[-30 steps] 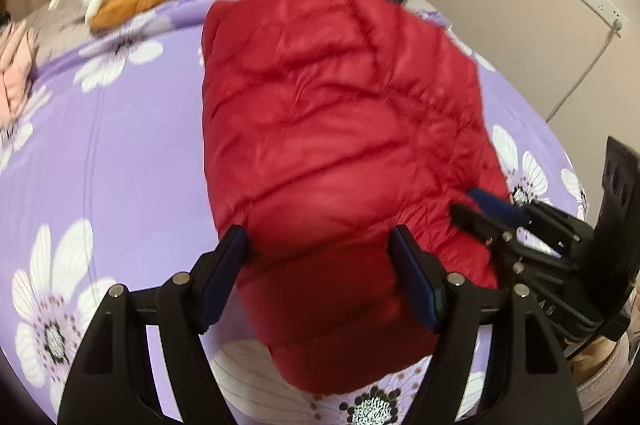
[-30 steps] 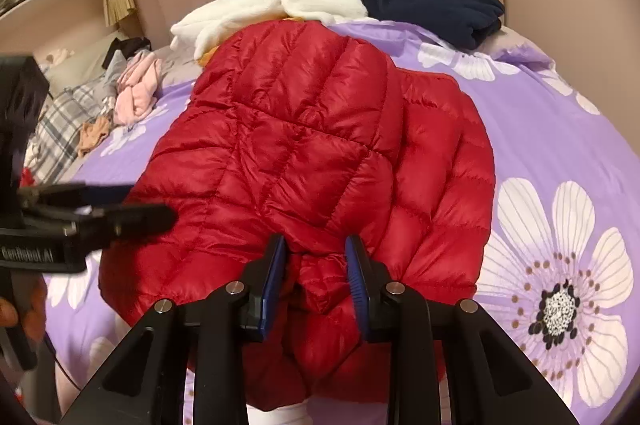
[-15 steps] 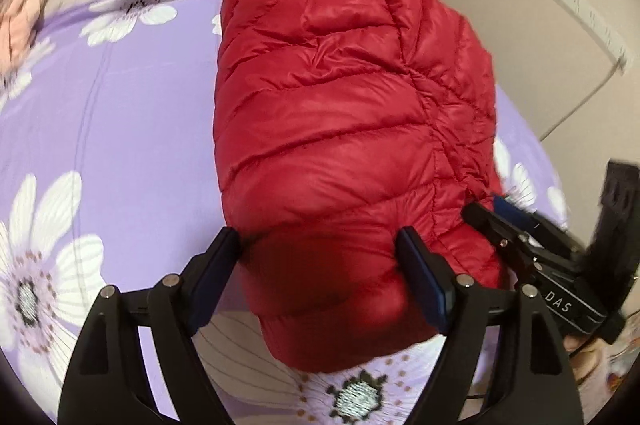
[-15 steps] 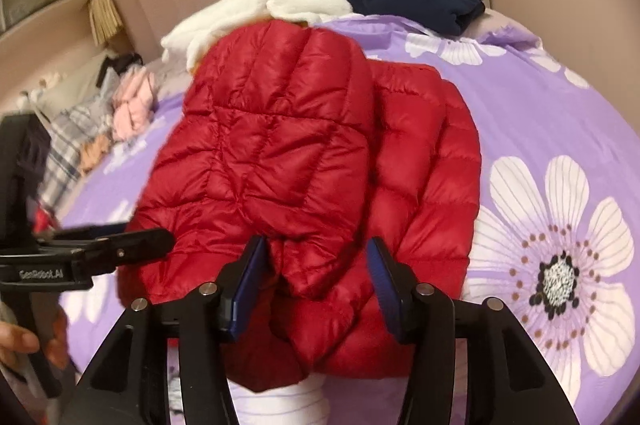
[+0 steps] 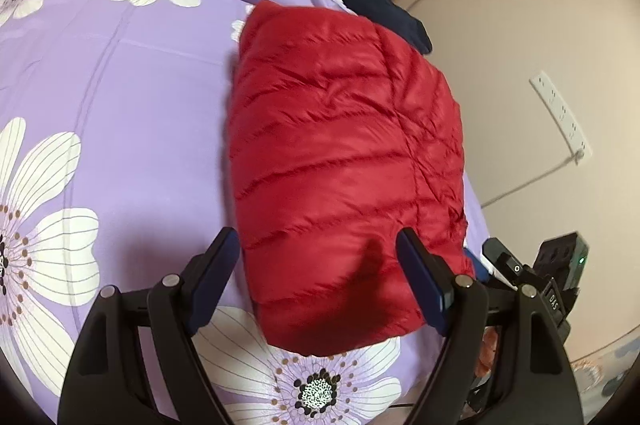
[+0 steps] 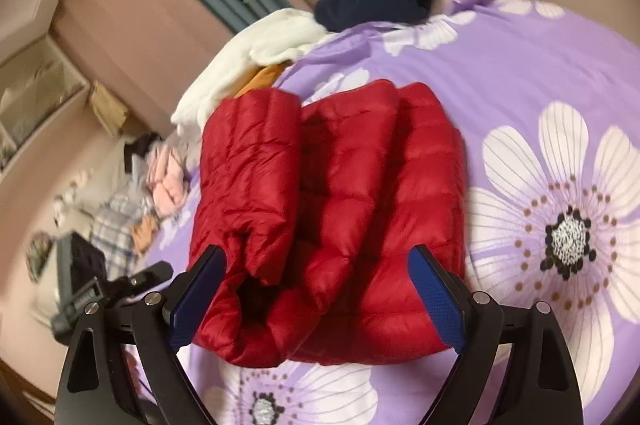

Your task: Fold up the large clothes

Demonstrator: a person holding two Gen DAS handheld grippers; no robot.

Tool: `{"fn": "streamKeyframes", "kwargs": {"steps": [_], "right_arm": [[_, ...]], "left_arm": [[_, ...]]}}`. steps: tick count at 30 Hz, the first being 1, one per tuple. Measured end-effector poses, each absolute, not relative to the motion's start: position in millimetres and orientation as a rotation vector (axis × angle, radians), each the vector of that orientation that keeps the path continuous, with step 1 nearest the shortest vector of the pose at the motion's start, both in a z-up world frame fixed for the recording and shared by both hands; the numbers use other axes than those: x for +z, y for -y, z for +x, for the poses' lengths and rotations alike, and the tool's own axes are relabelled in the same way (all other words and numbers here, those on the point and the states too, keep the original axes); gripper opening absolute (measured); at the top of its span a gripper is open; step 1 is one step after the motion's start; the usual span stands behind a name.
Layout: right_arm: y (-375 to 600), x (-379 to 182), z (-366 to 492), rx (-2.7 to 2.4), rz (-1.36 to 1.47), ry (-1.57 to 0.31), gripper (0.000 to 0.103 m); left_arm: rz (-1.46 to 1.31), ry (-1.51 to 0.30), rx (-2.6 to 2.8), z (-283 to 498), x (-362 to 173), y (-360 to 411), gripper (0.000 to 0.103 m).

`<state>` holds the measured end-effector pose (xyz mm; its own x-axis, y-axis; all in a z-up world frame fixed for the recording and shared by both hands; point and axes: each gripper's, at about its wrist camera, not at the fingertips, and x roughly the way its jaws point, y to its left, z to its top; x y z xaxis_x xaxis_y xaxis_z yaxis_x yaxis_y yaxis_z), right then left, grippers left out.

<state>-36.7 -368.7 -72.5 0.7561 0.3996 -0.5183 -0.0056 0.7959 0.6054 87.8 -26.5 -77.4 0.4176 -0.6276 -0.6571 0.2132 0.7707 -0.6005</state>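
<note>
The red down jacket [image 6: 332, 221] lay folded on the near part of the purple floral bedspread [image 6: 520, 65], both the right gripper [image 6: 316, 301], its jaws just opened, and the left gripper [image 5: 318, 279] spread wide and empty, apparently to release the finished fold.

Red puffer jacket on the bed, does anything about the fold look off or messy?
Mostly tidy: the red puffer jacket lies as a compact bundle on the purple floral bedspread. One rolled section on its left gapes open at the near end, so the layers are not flush.
</note>
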Motion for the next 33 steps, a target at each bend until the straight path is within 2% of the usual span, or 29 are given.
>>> {"fn": "streamKeyframes", "kwargs": {"steps": [10,28,33], "right_arm": [[405.7,-93.7,-28.4,0.163,0.753,-0.72,0.098],[416.6,-136.0,0.5,0.222,0.986,-0.801,0.099],[418.0,-142.0,5.4,0.234,1.014,-0.813,0.099]], "left_arm": [[-0.615,-1.043,-0.553,99.9,-92.6,-2.2,0.081],[-0.798,-1.096,-0.609,141.7,-122.2,-7.1,0.081],[-0.814,-1.101,-0.623,150.7,-126.8,-4.1,0.085]]}}
